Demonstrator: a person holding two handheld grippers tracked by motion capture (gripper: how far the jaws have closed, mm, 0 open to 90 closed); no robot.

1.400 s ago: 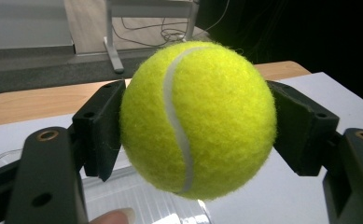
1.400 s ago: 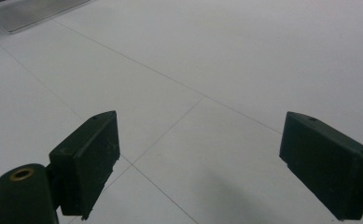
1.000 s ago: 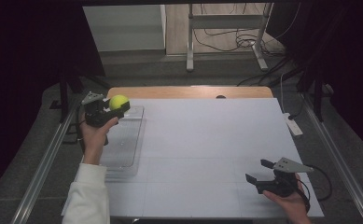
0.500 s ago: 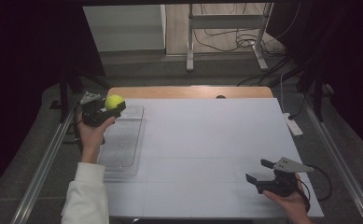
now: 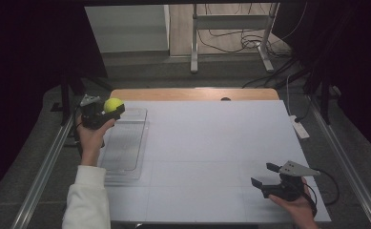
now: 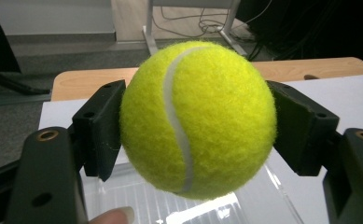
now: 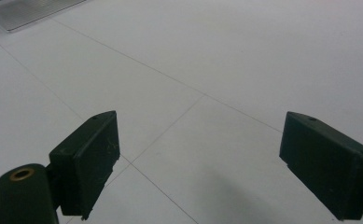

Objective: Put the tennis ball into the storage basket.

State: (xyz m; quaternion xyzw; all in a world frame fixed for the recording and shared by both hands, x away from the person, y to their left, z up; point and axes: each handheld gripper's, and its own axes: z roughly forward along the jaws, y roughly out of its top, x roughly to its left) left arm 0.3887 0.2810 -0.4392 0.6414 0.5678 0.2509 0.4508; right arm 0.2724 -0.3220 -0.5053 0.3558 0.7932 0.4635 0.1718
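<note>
The left gripper [image 5: 108,113] holds a yellow tennis ball [image 5: 112,104], its two black pads pressed against the ball's sides; in the left gripper view the ball [image 6: 198,119] sits squarely between them, seam facing the camera. Compared with a second ago, the ball has drifted a little toward nine o'clock and slightly toward the person. It was above the far edge of the clear plastic tray [image 5: 126,145] and now hangs just off the tray's far-left corner, at about ten o'clock on the table [image 5: 211,152]. The grip itself has not changed, so the ball looks secure.

The right gripper [image 5: 264,177] rests at about five o'clock on the table, in the same spot as before, its jaws spread wide with nothing between them; the right gripper view shows bare white surface between its pads [image 7: 88,154].

The work appears to be carrying the ball, likely to or from the tray. The small shift suggests a slow carry or a pause. Whether the ball is leaving the tray or lining up to go into it I cannot tell.
</note>
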